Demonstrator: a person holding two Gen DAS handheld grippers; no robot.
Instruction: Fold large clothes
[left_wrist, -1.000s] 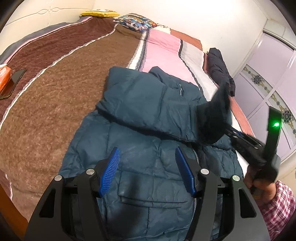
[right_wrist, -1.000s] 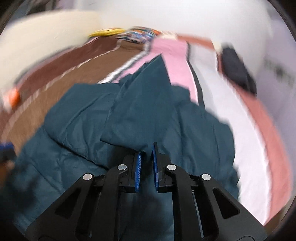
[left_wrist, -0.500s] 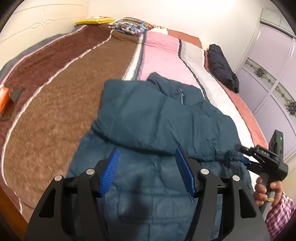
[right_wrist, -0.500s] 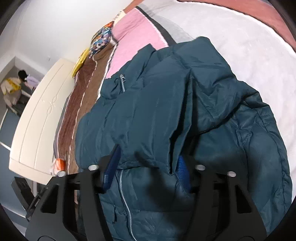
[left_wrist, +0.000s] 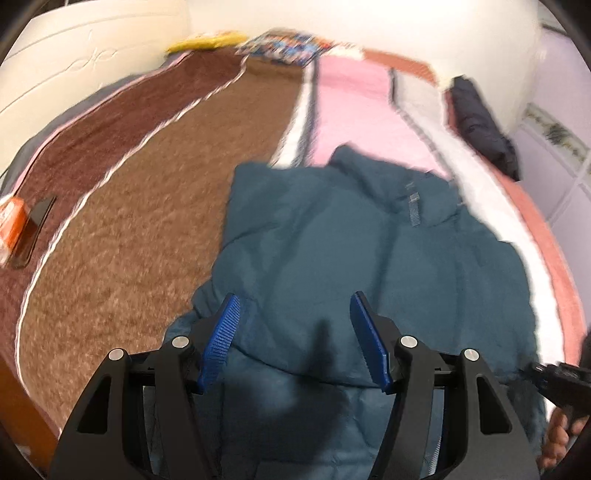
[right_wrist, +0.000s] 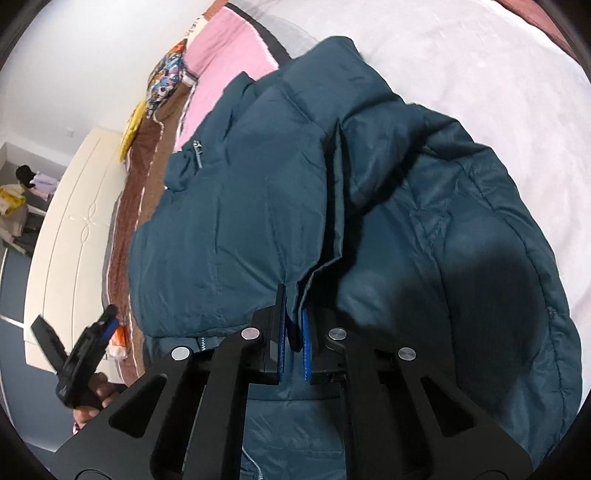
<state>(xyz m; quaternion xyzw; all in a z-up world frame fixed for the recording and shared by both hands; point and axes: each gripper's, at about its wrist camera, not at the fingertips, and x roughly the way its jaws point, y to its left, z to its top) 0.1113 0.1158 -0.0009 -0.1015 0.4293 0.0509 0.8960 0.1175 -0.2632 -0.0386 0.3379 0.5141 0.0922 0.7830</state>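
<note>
A wide bed (left_wrist: 155, 206) fills both views, its cover striped lengthwise in dark brown, lighter brown, pink, white and rust; the left wrist view is smeared by motion, so fine detail there is soft. On the bed lies a teal padded jacket (left_wrist: 369, 258), collar toward the pillows, with both sleeves folded inward across the chest, their cuffs meeting near the middle, where a dark seam between the two layers shows in the right wrist view; the hem runs out of the picture under the grippers in both views. A cream headboard or wardrobe panel (right_wrist: 74, 221) stands along the far side. A dark folded garment (left_wrist: 480, 122) sits near the bed's rust edge, well apart from the jacket. At the head, a patterned pillow (right_wrist: 166, 77) and something yellow (left_wrist: 207, 40) are too blurred to name further. An orange object with a dark flat thing beside it (left_wrist: 22, 229) lies at the left edge, partly cut off. The left gripper (left_wrist: 295, 339) hangs over the jacket's lower front, blue pads spread wide with nothing between them. The right gripper (right_wrist: 293, 332) is pinched on the cuff edge of the folded sleeve, a strip of teal fabric caught between its blue pads (right_wrist: 282, 343).
</note>
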